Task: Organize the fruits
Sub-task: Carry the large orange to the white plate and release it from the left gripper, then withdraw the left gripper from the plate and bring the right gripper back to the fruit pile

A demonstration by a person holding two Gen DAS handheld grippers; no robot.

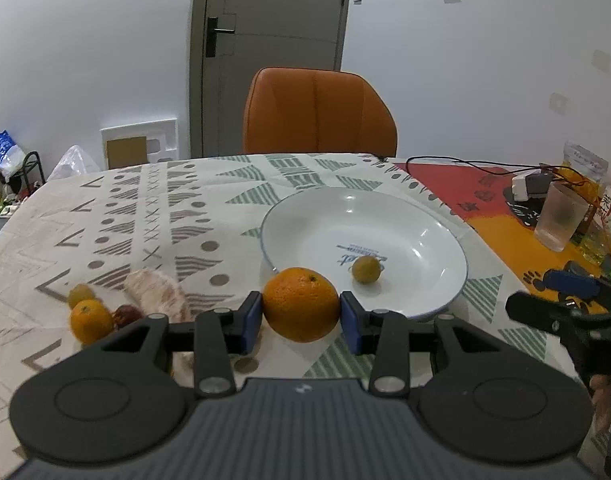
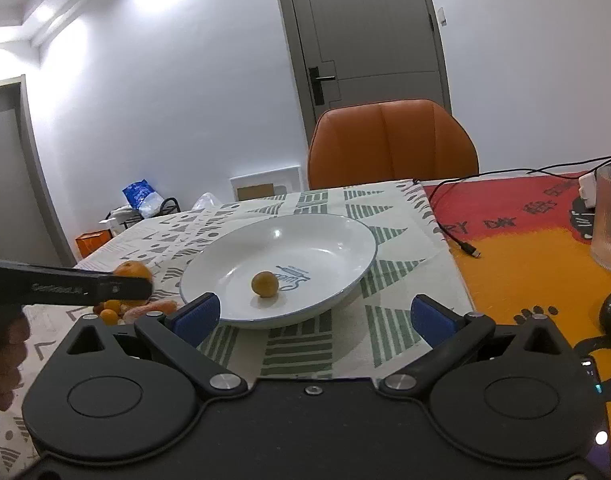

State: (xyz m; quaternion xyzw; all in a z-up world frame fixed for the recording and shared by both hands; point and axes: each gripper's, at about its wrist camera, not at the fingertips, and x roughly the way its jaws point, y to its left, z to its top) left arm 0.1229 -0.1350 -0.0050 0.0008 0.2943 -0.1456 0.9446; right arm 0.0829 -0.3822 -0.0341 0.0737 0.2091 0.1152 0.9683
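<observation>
One orange (image 1: 301, 304) sits pinched between the blue pads of the left claw (image 1: 301, 314), just short of the white plate (image 1: 437, 280), presumably to join the small fruit (image 1: 366, 269) already inside. Right claw (image 2: 311, 316) hangs spread and empty near the plate's rim. Remaining fruits (image 1: 91, 320) wait clustered on the surface (image 1: 145, 216).

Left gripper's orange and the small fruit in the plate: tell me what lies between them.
In the left wrist view, only the white plate's near rim and bare inner surface separate the orange, clamped in the left gripper, from the small fruit. Nothing else lies between them.
</observation>
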